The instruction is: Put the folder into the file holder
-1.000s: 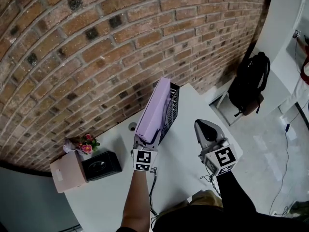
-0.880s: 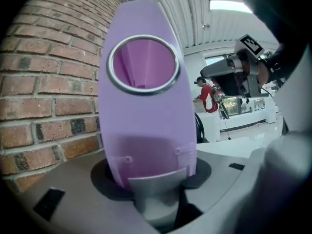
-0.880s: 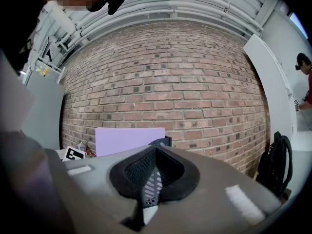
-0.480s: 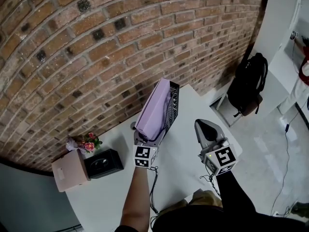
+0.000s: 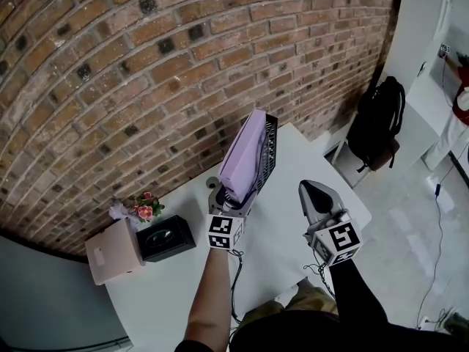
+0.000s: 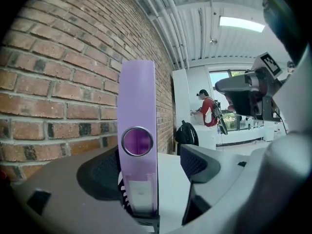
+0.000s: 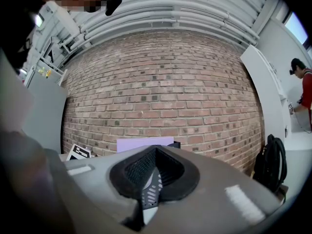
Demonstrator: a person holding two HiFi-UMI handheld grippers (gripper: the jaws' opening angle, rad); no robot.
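Observation:
A lilac folder (image 5: 245, 156) stands on edge inside the black mesh file holder (image 5: 270, 147) on the white table, near the brick wall. My left gripper (image 5: 229, 199) is at the folder's near end. Its jaws are opening, with the folder's spine (image 6: 138, 140) between them. The right pad (image 6: 197, 162) stands clear of the spine and the left one (image 6: 103, 172) lies close beside it. My right gripper (image 5: 316, 196) hovers over the table to the right of the holder, shut and holding nothing. From there, the folder (image 7: 144, 143) and the holder's rim (image 7: 176, 144) show beyond its closed tip (image 7: 150, 178).
On the table's left end sit a black box (image 5: 165, 238), a pink box (image 5: 113, 253) and a small bunch of flowers (image 5: 143, 210). The brick wall (image 5: 146, 86) rises right behind the holder. A black backpack (image 5: 377, 127) rests off the table's right side.
The folder stands a little more upright in the holder than a second ago. My left gripper stays at its near end, and the right gripper has barely moved.

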